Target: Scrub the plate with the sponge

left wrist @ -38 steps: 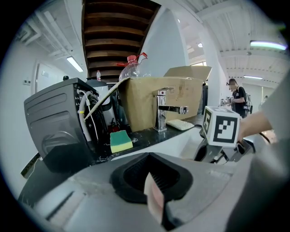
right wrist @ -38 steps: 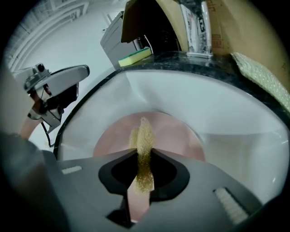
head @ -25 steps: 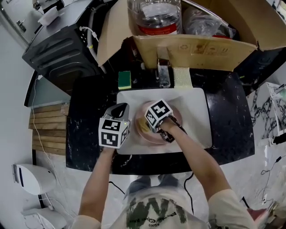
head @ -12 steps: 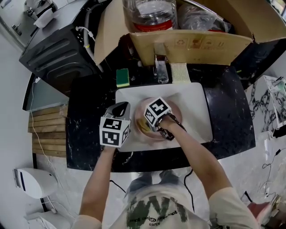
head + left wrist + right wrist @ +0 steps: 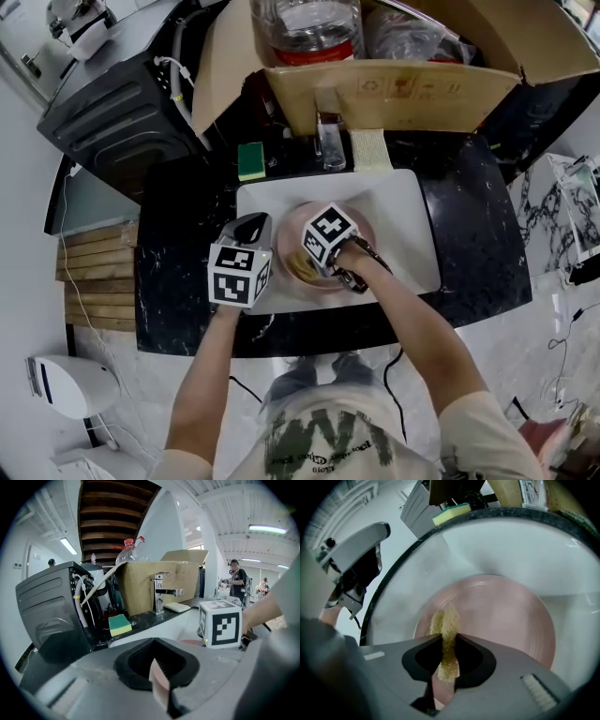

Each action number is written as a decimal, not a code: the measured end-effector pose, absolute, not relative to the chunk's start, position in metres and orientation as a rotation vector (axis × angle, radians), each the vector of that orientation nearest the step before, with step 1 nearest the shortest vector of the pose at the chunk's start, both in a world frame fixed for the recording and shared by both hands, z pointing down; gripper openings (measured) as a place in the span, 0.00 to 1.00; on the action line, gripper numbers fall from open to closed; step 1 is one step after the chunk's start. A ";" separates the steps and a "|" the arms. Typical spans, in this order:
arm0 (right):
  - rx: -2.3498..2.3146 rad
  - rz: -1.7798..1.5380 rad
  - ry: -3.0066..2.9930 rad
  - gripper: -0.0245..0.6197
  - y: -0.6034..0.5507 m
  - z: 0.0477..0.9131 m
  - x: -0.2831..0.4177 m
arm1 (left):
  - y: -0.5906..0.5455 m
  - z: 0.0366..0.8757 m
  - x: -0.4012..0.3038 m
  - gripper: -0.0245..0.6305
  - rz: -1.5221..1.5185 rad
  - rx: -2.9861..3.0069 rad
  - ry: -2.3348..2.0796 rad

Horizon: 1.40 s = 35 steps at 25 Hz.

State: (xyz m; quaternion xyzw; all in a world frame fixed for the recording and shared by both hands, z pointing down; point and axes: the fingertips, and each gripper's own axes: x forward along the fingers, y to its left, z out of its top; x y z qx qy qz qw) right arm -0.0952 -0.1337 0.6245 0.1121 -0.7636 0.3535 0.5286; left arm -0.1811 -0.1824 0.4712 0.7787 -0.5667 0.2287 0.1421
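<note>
A pink plate [image 5: 364, 225] lies in the white sink basin [image 5: 405, 220]. My right gripper [image 5: 314, 262] is over the plate's left part, shut on a thin yellow sponge [image 5: 302, 268]. In the right gripper view the sponge [image 5: 447, 634] stands pinched between the jaws of the right gripper [image 5: 449, 660] and touches the plate [image 5: 506, 616]. My left gripper [image 5: 253, 230] is at the basin's left side. In the left gripper view the left gripper [image 5: 157, 667] is shut on a thin pink edge, the plate's rim [image 5: 159, 684].
A green and yellow sponge [image 5: 250, 160] lies on the black counter behind the basin, left of the faucet [image 5: 328, 141]. A pale cloth [image 5: 372, 150] lies right of the faucet. An open cardboard box [image 5: 394, 89] and a black appliance [image 5: 122, 103] stand behind.
Both grippers stay almost where they were, the right one still on the plate's left part with the sponge. The head view has drifted a little.
</note>
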 end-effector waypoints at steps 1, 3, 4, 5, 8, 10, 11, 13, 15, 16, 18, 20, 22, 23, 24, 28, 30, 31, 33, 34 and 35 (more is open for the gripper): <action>0.266 0.841 -1.820 0.14 -0.133 0.625 -0.093 | -0.182 0.471 -0.180 0.04 0.660 2.248 -1.635; 0.261 0.836 -1.816 0.14 -0.132 0.625 -0.089 | -0.182 0.471 -0.178 0.04 0.660 2.250 -1.634; 0.260 0.835 -1.815 0.14 -0.131 0.625 -0.087 | -0.182 0.471 -0.177 0.04 0.659 2.250 -1.633; 0.258 0.834 -1.813 0.14 -0.131 0.625 -0.085 | -0.182 0.471 -0.176 0.04 0.659 2.250 -1.632; 0.251 0.831 -1.805 0.14 -0.130 0.625 -0.078 | -0.182 0.472 -0.172 0.04 0.660 2.253 -1.626; 0.243 0.823 -1.799 0.14 -0.130 0.624 -0.073 | -0.183 0.471 -0.169 0.04 0.658 2.257 -1.623; 0.240 0.816 -1.796 0.14 -0.130 0.624 -0.071 | -0.184 0.471 -0.167 0.04 0.658 2.259 -1.622; 0.232 0.806 -1.788 0.14 -0.129 0.624 -0.066 | -0.185 0.471 -0.163 0.04 0.656 2.263 -1.619; 0.225 0.799 -1.781 0.14 -0.129 0.624 -0.061 | -0.187 0.471 -0.161 0.04 0.656 2.267 -1.617; 0.223 0.795 -1.777 0.14 -0.129 0.624 -0.059 | -0.188 0.471 -0.159 0.04 0.656 2.269 -1.615; 0.221 0.792 -1.769 0.14 -0.129 0.625 -0.055 | -0.189 0.471 -0.156 0.04 0.655 2.272 -1.612; 0.219 0.794 -1.763 0.14 -0.129 0.625 -0.050 | -0.190 0.471 -0.153 0.04 0.654 2.274 -1.610; 0.218 0.792 -1.760 0.14 -0.130 0.625 -0.045 | -0.191 0.471 -0.150 0.04 0.653 2.277 -1.607; 0.218 0.790 -1.758 0.14 -0.131 0.626 -0.043 | -0.192 0.471 -0.148 0.04 0.652 2.278 -1.606; 0.219 0.789 -1.756 0.14 -0.131 0.626 -0.041 | -0.193 0.472 -0.147 0.04 0.651 2.278 -1.605; 0.223 0.787 -1.747 0.14 -0.134 0.626 -0.031 | -0.196 0.472 -0.140 0.04 0.646 2.280 -1.602; 0.224 0.787 -1.742 0.14 -0.136 0.626 -0.026 | -0.198 0.471 -0.138 0.04 0.644 2.282 -1.602; 0.224 0.786 -1.740 0.14 -0.137 0.626 -0.024 | -0.198 0.471 -0.136 0.04 0.644 2.282 -1.602; 0.225 0.778 -1.735 0.14 -0.139 0.626 -0.020 | -0.199 0.472 -0.134 0.04 0.643 2.281 -1.604; 0.227 0.772 -1.732 0.14 -0.140 0.626 -0.018 | -0.200 0.472 -0.133 0.04 0.643 2.279 -1.604; 0.228 0.766 -1.729 0.14 -0.141 0.626 -0.016 | -0.200 0.472 -0.133 0.04 0.642 2.277 -1.606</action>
